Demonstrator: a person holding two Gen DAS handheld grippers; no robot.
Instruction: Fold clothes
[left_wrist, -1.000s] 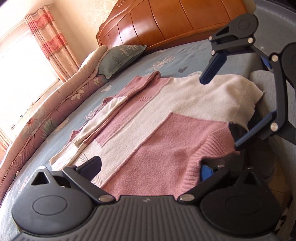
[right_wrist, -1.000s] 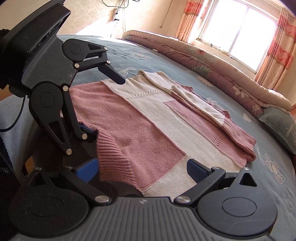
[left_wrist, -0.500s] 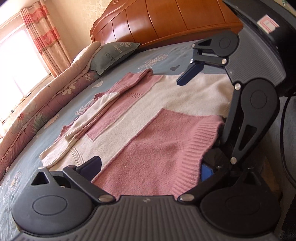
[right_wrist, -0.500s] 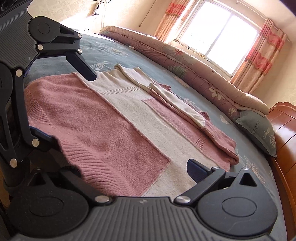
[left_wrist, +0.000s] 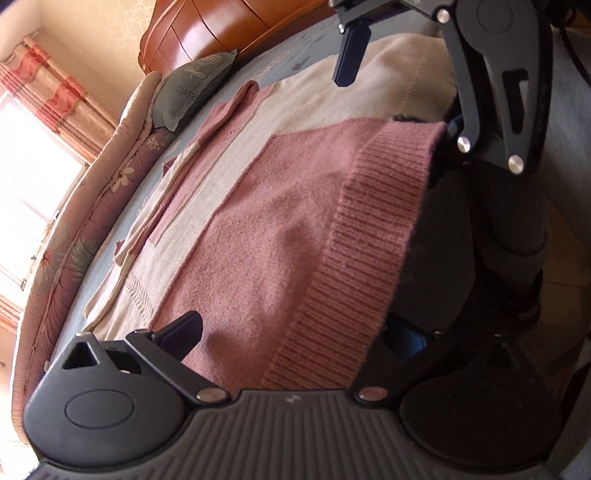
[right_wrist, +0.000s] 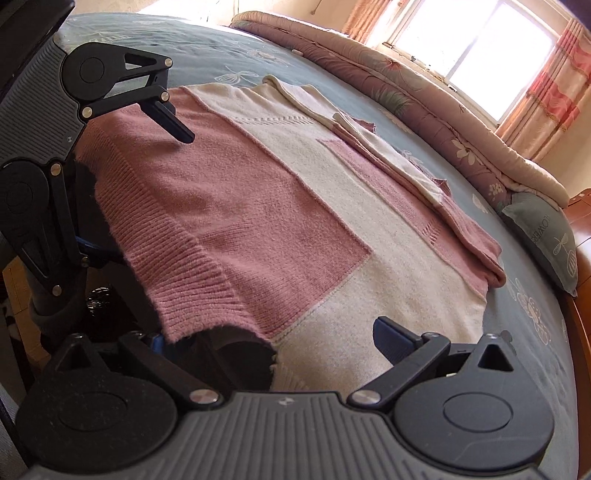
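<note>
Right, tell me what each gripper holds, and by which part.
Neither has closed: the left gripper and right gripper sit open, straddling the ribbed hem of the pink-and-cream knitted sweater.

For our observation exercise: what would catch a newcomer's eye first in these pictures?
The pink and cream sweater spread flat across the blue bed, its ribbed hem hanging over the near edge. Both open tongs, left and right, straddle that hem, while the bright window glows beyond the rolled quilt.
</note>
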